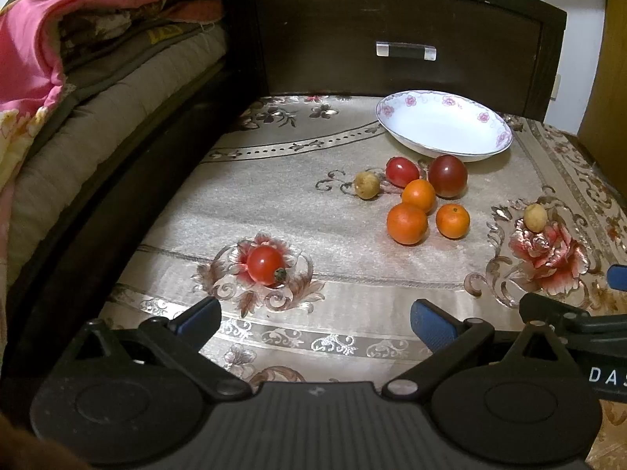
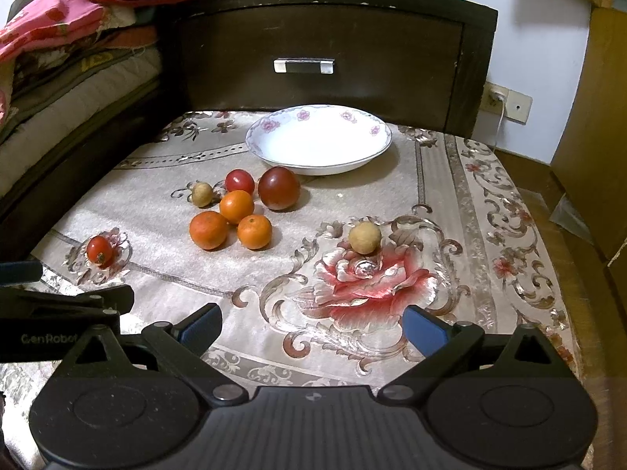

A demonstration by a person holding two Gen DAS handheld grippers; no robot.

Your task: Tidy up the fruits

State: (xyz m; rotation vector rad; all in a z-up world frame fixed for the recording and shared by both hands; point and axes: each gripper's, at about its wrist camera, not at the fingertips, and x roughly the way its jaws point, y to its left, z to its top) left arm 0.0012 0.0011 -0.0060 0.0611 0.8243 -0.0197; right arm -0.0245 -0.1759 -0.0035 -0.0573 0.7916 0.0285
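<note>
A white floral bowl (image 1: 444, 127) (image 2: 319, 141) stands empty at the back of the patterned cloth. In front of it lie three oranges (image 1: 406, 223) (image 2: 208, 230), a dark red tomato (image 1: 447, 176) (image 2: 279, 188), a small red tomato (image 1: 402, 171) (image 2: 239, 181) and a tan longan (image 1: 367, 185) (image 2: 202, 194). A lone red tomato (image 1: 265, 265) (image 2: 100, 251) lies just ahead of my open left gripper (image 1: 315, 323). A second longan (image 1: 535, 217) (image 2: 365, 237) lies ahead of my open right gripper (image 2: 313, 327). Both grippers are empty.
A dark wooden drawer front with a clear handle (image 1: 405, 51) (image 2: 303, 66) rises behind the bowl. A bed with stacked bedding (image 1: 98, 58) runs along the left. A wall socket (image 2: 505, 105) and a wooden panel (image 2: 595, 117) are at the right.
</note>
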